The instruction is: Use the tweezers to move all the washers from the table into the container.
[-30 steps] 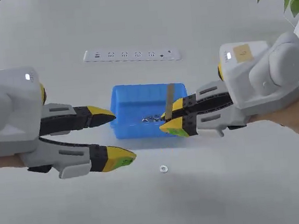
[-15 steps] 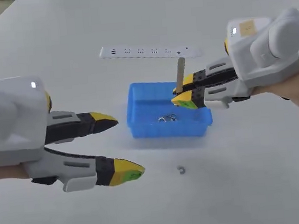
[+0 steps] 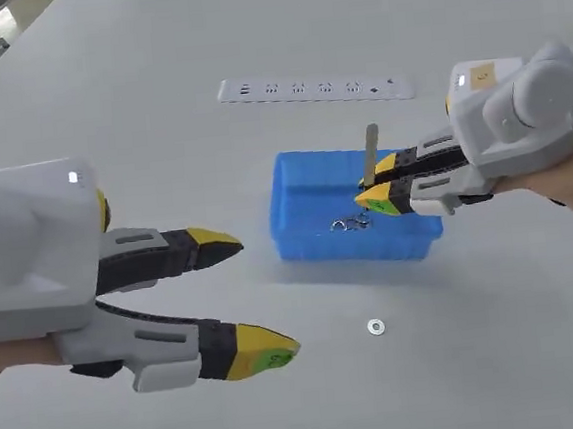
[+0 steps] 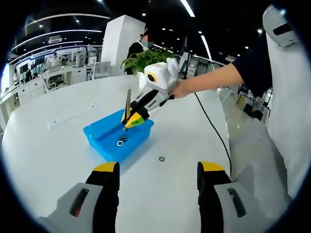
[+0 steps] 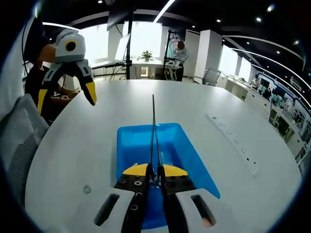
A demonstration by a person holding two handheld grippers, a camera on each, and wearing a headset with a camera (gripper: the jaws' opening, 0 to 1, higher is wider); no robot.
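Your right gripper (image 3: pixel 380 194) has its fingers clenched on the tweezers (image 3: pixel 370 152), above the blue container (image 3: pixel 298 173). Several washers (image 3: pixel 350 225) lie just beneath them. One washer (image 3: pixel 377 326) remains on the tabletop (image 3: pixel 159 135), ahead of your left gripper (image 3: pixel 267 294), fingers released and empty. Nearly done, I'd say.

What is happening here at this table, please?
A person holds a gripper in each hand and is moving washers with tweezers. The right gripper is shut on the tweezers and hangs over the blue container, which already holds a few washers. One more washer lies on the table in front of the container. The left gripper is open and holds nothing.
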